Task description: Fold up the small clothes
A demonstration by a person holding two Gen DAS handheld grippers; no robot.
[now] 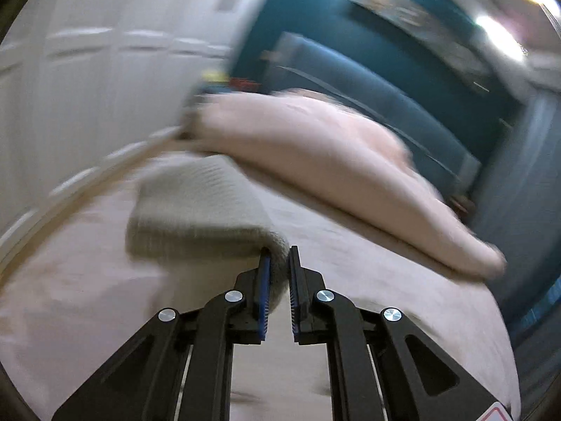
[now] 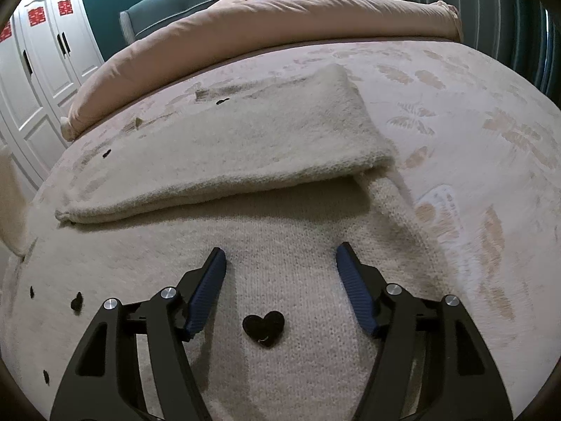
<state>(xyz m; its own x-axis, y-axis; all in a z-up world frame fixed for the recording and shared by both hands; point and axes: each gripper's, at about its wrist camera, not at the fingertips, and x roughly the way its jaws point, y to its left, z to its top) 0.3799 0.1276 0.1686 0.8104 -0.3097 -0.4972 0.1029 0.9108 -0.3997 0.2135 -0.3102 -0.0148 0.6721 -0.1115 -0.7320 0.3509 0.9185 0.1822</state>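
My left view is smeared by motion blur, so the folded cream knitted sweater (image 1: 196, 210) lacks detail. In my right view, its lower part (image 2: 298, 368) runs off the bottom edge.

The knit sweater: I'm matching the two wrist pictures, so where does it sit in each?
Left wrist: knit sweater, left of centre, a fold pinched in the left gripper.
Right wrist: knit sweater, filling centre and bottom, beneath the open right gripper.
Shared landmark: pink duvet.
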